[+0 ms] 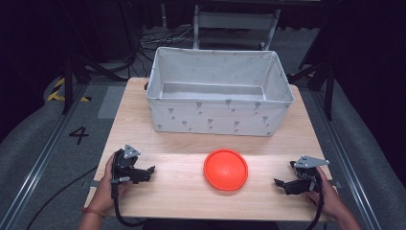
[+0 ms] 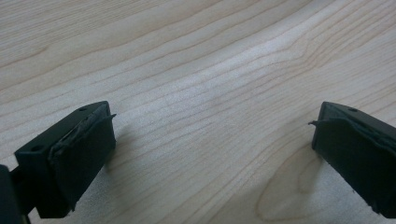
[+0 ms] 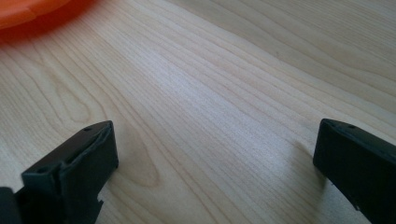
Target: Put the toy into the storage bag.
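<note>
- Left gripper (image 1: 149, 170), black and two-jawed: jaws spread wide, nothing between, low over the pale wooden table (image 1: 182, 191), pointed inward as if ready to reach.
- Right gripper (image 1: 279, 184): likewise wide, unladen, aimed inward.
- Round orange plastic dish (image 1: 226, 169): upside down between both, touched by neither.
- White fabric storage bin (image 1: 215, 115): behind, open-topped, probably the destination.
</note>
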The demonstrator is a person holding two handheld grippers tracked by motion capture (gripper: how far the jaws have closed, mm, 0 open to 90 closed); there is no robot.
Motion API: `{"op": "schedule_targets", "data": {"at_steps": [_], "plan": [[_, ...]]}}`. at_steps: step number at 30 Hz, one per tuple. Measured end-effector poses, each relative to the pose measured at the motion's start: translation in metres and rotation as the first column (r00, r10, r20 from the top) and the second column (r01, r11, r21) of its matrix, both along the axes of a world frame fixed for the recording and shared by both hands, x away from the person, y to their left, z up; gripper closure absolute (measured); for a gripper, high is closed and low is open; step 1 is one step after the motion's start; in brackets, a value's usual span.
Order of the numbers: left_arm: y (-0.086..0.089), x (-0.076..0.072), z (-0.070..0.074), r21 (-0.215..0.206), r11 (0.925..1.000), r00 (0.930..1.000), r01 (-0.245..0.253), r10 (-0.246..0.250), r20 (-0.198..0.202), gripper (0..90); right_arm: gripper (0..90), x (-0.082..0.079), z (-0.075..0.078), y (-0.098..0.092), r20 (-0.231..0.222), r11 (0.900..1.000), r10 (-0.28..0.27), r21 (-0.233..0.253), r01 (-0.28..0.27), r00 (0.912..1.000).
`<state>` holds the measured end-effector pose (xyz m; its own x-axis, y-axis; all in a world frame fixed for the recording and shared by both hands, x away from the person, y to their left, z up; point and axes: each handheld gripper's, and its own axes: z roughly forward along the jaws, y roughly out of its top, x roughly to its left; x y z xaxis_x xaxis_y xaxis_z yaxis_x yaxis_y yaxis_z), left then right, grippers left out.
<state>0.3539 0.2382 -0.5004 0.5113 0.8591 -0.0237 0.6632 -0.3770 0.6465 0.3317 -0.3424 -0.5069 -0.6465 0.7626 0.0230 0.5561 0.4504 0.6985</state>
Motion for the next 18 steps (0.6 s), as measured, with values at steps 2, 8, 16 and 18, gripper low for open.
{"op": "schedule_targets", "data": {"at_steps": [2,8,16,18], "plan": [[0.0005,-0.0001,0.0000,0.001,1.0000,1.0000,0.004,-0.004,0.002,0.0,0.1,0.0001,0.0000,-0.0001,-0.001,1.000,0.001,0.001,-0.001,1.0000],[0.0042,-0.0018,0.0002,0.001,0.9993,0.9993,0.038,-0.038,-0.001,0.2,0.4,-0.0019,0.0002,0.0000,0.007,1.000,-0.006,-0.005,0.006,1.0000],[0.0090,0.0008,0.0003,0.002,0.9948,0.9948,0.102,-0.102,0.002,0.1,1.8,-0.0037,0.0028,0.0000,-0.017,1.000,0.002,-0.024,-0.002,0.9999],[0.0094,0.0014,0.0003,0.004,0.9940,0.9940,0.109,-0.109,0.003,0.1,12.7,-0.0056,0.0050,0.0020,-0.006,1.000,0.020,-0.022,-0.020,0.9998]]}}
